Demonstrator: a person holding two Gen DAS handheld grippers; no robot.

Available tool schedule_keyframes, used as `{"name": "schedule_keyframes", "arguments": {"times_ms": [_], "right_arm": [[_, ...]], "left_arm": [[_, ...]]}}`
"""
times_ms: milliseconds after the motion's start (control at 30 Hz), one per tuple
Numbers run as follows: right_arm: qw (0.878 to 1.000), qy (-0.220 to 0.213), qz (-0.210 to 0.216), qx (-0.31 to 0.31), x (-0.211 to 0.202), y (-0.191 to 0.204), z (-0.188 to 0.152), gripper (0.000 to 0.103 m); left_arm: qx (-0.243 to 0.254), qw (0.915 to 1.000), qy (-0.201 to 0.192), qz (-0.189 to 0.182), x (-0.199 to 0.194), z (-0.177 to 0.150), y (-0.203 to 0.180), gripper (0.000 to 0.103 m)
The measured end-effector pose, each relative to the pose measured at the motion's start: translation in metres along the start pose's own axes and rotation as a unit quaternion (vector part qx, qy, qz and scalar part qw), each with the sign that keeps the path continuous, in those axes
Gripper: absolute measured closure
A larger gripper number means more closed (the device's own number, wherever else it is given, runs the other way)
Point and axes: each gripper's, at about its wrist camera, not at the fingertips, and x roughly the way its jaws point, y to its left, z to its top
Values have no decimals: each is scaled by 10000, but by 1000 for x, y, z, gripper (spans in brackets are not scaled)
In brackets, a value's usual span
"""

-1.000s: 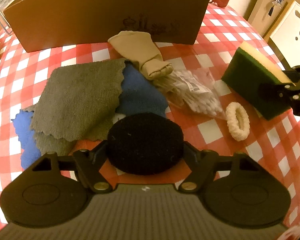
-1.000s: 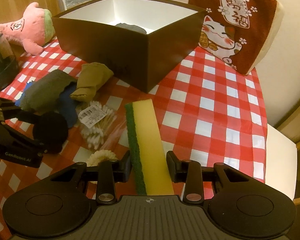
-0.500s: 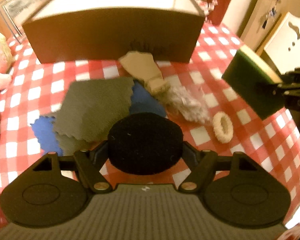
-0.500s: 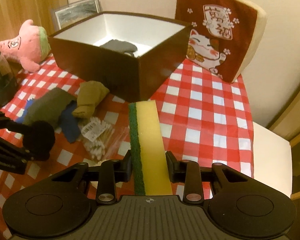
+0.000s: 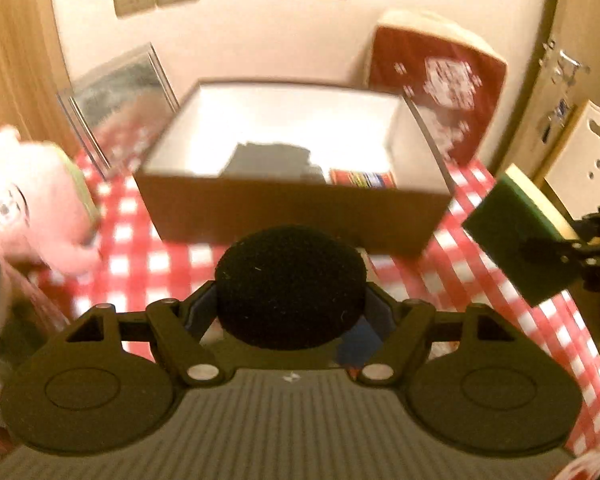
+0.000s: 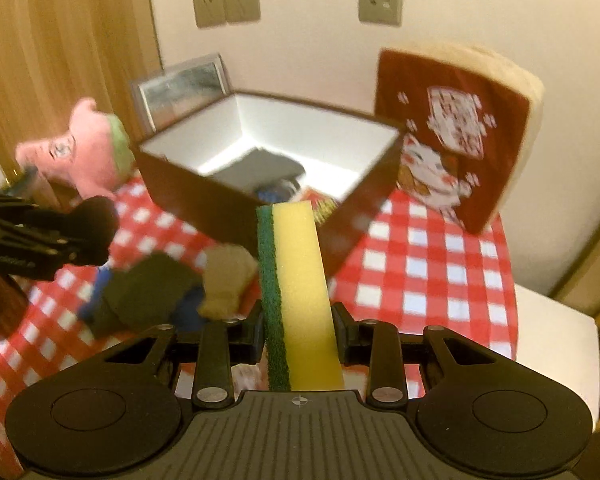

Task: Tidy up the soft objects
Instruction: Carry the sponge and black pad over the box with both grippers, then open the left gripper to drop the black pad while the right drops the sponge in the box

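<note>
We see the tabletop under its red-and-white checked cloth, and on it the big brown box with white inner walls, open at the top, with a dark folded cloth and a red packet lying inside. Behind the box, to its right, a red cat-print cushion stands against the wall; to its left sits a pink plush toy, and a framed picture leans at the back. In front of the box lie a grey-green cloth over a blue one, and a tan sock just beside them. The right hand-held gripper pinches a yellow sponge with a green scouring face by its flat sides, held on edge in the air before the box. The left hand-held gripper, its fingers set wide, clamps a round black puff, also raised off the tabletop in front of the box.
</note>
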Motion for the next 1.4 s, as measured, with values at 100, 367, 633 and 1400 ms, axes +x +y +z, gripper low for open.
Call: {"name": "schedule_keyframes", "arguments": {"times_ms": [100, 367, 633, 1400], "right_arm": [[9997, -199, 102, -6, -2, 3, 21, 69], [9980, -608, 175, 34, 13, 0, 78, 69], [9971, -742, 93, 123, 47, -11, 125, 69], [9992, -9, -32, 392, 169, -54, 162, 69]], "left_arm": [[22, 9998, -177, 62, 0, 22, 9, 28], [95, 9990, -365, 240, 22, 79, 28, 28], [322, 9981, -347, 383, 61, 121, 37, 28], [639, 9963, 259, 510, 186, 170, 61, 22]]}}
